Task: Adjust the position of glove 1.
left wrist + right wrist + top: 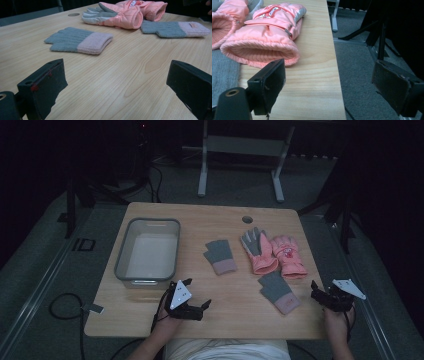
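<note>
Hovering low over the near edge of the light wooden table, the left gripper has its jaws spread wide and empty, aimed at a grey knitted glove with a pink cuff lying flat mid-table. At the table's right edge the right gripper is likewise spread and empty, partly over the carpet, just beside the puffy pink ski glove. A second pink ski glove lies palm up, touching it; another grey knitted glove sits nearer. A clear plastic tub stands at the left.
</note>
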`<state>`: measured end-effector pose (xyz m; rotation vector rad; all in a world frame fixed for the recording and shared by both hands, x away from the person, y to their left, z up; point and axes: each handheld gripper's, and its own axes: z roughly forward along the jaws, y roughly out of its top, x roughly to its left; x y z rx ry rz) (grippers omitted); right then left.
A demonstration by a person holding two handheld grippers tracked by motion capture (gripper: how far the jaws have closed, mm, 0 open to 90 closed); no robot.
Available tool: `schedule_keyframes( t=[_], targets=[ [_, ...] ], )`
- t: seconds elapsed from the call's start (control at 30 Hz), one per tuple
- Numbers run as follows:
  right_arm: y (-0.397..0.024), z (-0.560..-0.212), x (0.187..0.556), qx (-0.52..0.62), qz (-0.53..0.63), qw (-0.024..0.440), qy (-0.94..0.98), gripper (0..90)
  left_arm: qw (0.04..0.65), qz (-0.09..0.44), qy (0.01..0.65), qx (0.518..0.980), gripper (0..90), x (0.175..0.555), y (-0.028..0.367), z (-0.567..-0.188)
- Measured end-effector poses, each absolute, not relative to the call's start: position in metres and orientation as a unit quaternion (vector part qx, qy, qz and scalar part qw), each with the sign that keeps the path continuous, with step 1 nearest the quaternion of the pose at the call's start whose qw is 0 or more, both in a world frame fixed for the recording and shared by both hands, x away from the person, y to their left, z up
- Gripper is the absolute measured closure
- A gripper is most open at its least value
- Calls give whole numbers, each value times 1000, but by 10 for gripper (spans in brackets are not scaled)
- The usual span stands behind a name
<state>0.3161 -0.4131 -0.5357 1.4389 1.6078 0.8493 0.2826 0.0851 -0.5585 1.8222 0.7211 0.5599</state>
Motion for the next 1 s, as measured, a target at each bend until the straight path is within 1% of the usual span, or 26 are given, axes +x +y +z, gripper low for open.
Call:
schedule_keyframes(
  t=[0.23,0.37,0.43,0.53,0.6,0.67,0.83,1.0],
  targets=[
    [-408,-530,319,562,330,403,642,120,527,232,303,759,20,283,85,-559],
    [-408,-516,321,562,338,407,636,133,528,231,304,759,20,283,86,-559],
    [-408,-508,324,566,344,398,635,136,529,231,304,758,20,283,86,-559],
    [-408,-497,327,565,344,398,636,147,530,230,303,758,20,283,86,-559],
    [-407,-489,330,565,353,385,639,150,529,230,302,759,20,282,86,-559],
    [-405,-479,332,564,365,381,635,190,529,230,302,759,20,282,86,-559],
    [-394,-464,334,536,369,404,642,185,530,229,301,759,20,282,86,-559],
    [-381,-448,342,519,383,388,657,151,530,228,301,760,20,282,86,-559]
  ],
)
